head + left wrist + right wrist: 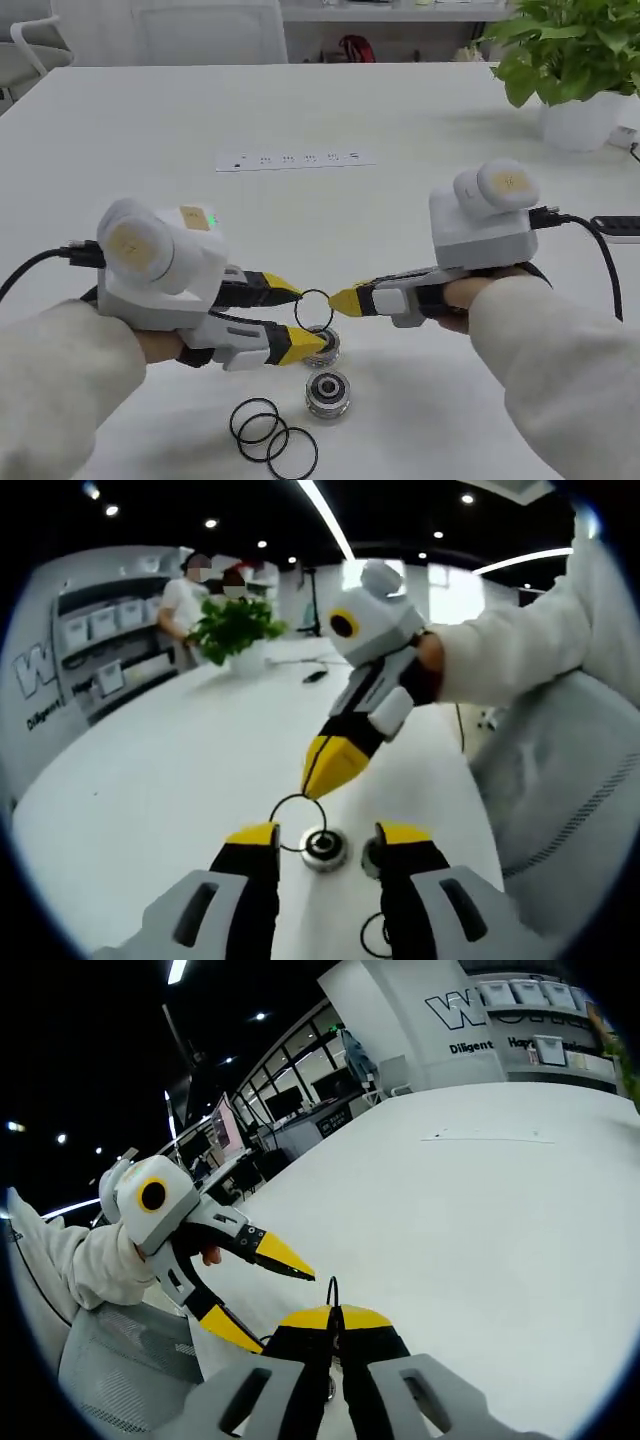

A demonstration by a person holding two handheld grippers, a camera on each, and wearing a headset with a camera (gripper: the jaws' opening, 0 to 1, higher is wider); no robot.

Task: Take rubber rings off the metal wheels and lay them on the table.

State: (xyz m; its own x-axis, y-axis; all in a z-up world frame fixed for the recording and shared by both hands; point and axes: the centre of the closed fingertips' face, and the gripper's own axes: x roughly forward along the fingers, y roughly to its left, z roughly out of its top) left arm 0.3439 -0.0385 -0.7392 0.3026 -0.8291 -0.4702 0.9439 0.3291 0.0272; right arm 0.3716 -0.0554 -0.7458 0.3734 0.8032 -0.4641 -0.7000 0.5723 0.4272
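My right gripper (340,300) is shut on a thin black rubber ring (313,308), held up just above a metal wheel (325,349). In the right gripper view the ring (333,1295) shows edge-on, pinched in that gripper (336,1322). My left gripper (298,316) stands open, its jaws on either side of the ring and wheel. In the left gripper view the wheel (325,847) lies between the open left gripper (328,836), with the ring (296,820) hanging from the right gripper (330,767). A second wheel (327,392) lies nearer me. Three loose rings (268,437) lie on the table (400,130).
A white power strip (295,160) lies mid-table. A potted plant (575,60) stands at the far right, with a black cable (600,245) and a socket block (618,228) beside my right hand. Chairs and shelves stand beyond the far edge.
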